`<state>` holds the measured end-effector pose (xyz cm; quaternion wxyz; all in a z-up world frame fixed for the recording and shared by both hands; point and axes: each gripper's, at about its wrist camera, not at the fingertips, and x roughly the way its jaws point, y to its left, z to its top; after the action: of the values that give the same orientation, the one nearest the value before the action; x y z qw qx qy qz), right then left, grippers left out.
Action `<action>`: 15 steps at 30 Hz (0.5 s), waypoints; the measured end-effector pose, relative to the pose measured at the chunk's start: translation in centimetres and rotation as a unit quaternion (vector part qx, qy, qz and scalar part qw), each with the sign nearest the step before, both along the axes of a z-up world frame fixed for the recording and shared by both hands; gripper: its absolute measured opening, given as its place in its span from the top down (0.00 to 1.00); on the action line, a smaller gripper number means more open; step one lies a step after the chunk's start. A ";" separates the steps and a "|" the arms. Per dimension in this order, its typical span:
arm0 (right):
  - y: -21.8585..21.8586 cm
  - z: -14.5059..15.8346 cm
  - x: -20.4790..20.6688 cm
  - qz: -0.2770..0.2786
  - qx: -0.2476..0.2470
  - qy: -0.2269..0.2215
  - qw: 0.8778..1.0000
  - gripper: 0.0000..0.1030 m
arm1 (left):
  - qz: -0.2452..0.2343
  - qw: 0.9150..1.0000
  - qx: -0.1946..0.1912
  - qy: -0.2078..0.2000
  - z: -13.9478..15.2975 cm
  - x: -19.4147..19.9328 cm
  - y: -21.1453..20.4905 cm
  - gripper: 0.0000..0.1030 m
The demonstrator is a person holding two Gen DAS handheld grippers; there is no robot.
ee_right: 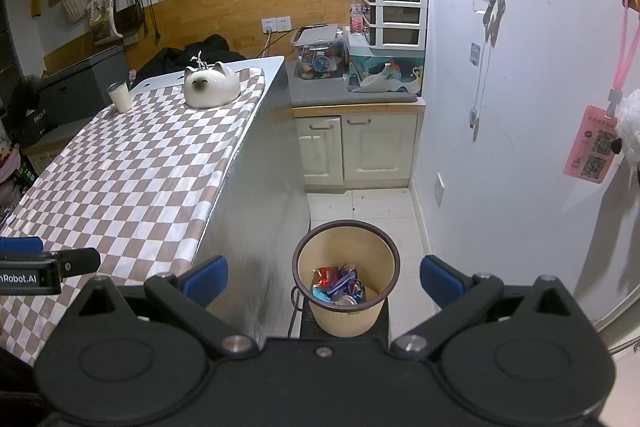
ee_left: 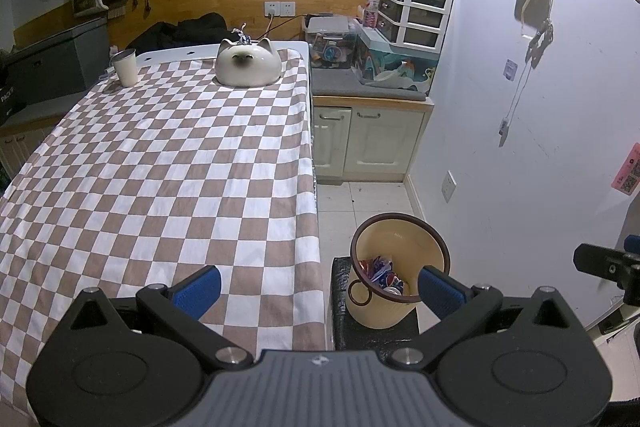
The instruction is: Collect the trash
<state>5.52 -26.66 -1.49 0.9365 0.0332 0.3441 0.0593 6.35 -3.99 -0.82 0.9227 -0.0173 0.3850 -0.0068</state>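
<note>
A cream waste bin (ee_left: 394,235) (ee_right: 346,319) with a dark rim stands on a black stool beside the table's right edge. Crumpled wrappers and a can (ee_right: 340,287) (ee_left: 382,277) lie inside it. My left gripper (ee_left: 320,287) is open and holds nothing, one blue pad over the checked cloth, the other over the bin's near rim. My right gripper (ee_right: 324,281) hangs open and bare above the bin. In the left wrist view part of the right gripper shows at the right edge, and part of the left gripper shows at the left edge of the right wrist view.
A table under a brown-and-white checked cloth (ee_left: 160,163) (ee_right: 120,171) carries a cat-shaped ceramic bowl (ee_left: 248,63) (ee_right: 212,85) and a white cup (ee_left: 125,67) (ee_right: 119,97) at its far end. Behind stand cream cabinets (ee_left: 368,143), storage boxes, drawers and a fish tank. A white wall (ee_left: 520,147) lies right.
</note>
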 end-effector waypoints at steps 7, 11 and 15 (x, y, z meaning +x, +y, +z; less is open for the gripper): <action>0.1 -0.1 0.0 0.000 -0.001 0.000 1.000 0.00 | 0.000 1.000 0.000 0.000 0.0 0.0 0.0 0.00; 0.1 -0.1 0.0 0.000 -0.001 0.000 1.000 0.00 | 0.000 1.000 0.000 0.000 0.0 0.0 0.0 0.00; 0.1 -0.1 0.0 0.001 -0.001 0.000 1.000 0.00 | 0.000 1.000 0.000 0.000 0.0 0.0 0.0 0.00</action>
<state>5.51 -26.56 -1.55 0.9364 0.0324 0.3443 0.0596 6.36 -3.98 -0.85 0.9227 -0.0172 0.3851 -0.0070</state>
